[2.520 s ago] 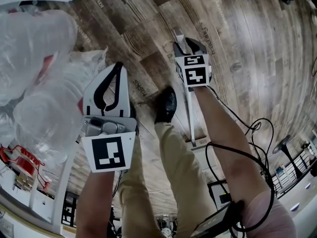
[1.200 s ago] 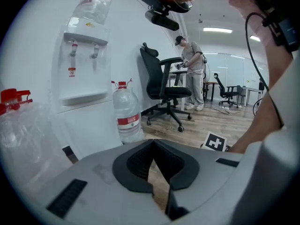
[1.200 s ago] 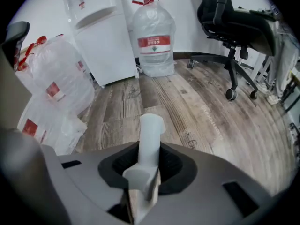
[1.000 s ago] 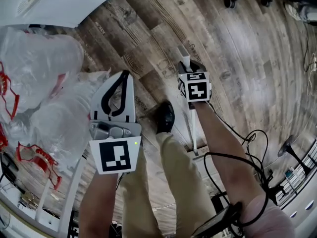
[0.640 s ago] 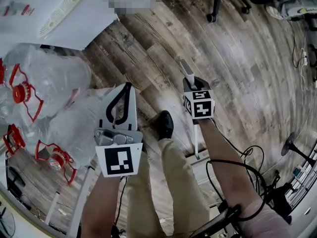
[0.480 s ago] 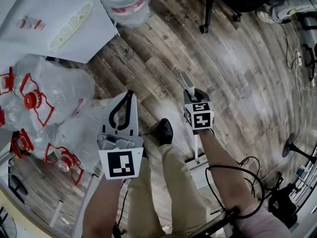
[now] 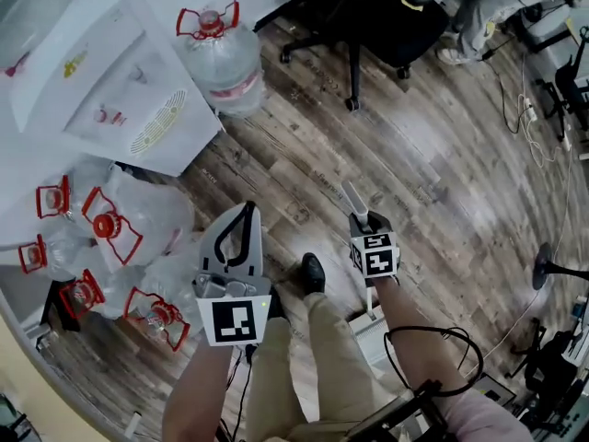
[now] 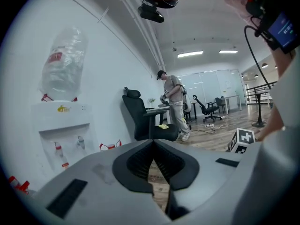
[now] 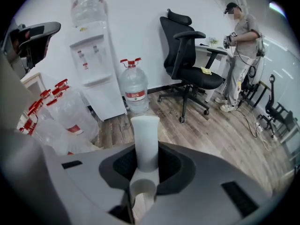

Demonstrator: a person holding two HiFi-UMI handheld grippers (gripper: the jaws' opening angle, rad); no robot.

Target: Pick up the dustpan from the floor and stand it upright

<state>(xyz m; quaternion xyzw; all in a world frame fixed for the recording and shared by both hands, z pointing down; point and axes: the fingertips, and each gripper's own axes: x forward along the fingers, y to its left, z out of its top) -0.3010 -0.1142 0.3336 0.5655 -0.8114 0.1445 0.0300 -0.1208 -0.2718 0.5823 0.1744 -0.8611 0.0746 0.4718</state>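
Note:
The dustpan's long white handle (image 7: 354,198) sticks up out of my right gripper (image 7: 365,221), which is shut on it. More of the handle runs down below the gripper toward the floor (image 7: 369,298); the pan itself is hidden behind my arm and leg. In the right gripper view the handle's rounded end (image 9: 145,135) stands between the jaws of the right gripper (image 9: 146,162). My left gripper (image 7: 244,210) hangs to the left of it, shut with nothing in it. In the left gripper view the left gripper (image 8: 153,145) has its jaw tips together.
A white water dispenser (image 7: 120,90) stands at the upper left, a full water jug (image 7: 225,58) beside it. Several empty jugs (image 7: 138,219) lie left of my left gripper. A black office chair (image 7: 368,17), a standing person (image 9: 241,55) and floor cables (image 7: 543,90) lie ahead.
The head view has risen and widened, so both grippers look smaller and the dispenser and chair have come into sight. The right gripper keeps hold of the handle.

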